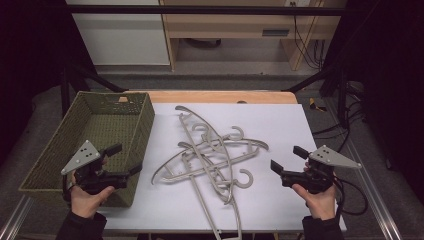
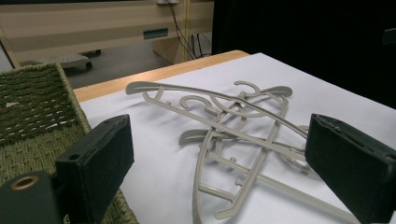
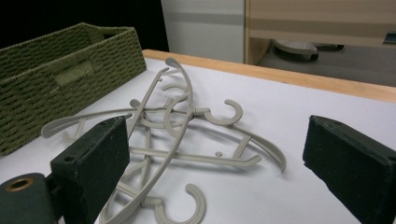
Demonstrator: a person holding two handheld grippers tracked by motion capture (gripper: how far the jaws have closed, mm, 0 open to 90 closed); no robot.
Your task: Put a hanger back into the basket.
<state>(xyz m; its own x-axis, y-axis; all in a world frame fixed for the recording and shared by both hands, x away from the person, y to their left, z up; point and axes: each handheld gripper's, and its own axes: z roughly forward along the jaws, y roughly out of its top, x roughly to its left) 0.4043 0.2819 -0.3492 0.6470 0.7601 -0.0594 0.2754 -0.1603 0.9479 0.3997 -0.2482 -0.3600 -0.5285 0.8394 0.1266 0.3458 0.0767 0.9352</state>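
A white sheet [image 1: 280, 130] covers most of the table across the middle of the high view, and on its left edge stands a green woven basket [image 1: 47, 150], with nothing showing inside it. In the centre of the frame lies a tangled pile of grey plastic hangers [image 1: 212, 155], crossed over one another with hooks interlocked, flat on the sheet and apart from the basket. At lower left the left gripper [image 1: 124, 160] hovers over the basket's near right wall, jaws spread wide and holding nothing; at lower right the right gripper [image 1: 287, 159] sits just beside the pile, jaws equally wide and empty. Both gripper views look along their jaws toward the hangers. This reads as the opening approach, with no hanger picked yet. The next move probably calls for singling out the topmost hanger and closing on one thin arm without dragging the others along.
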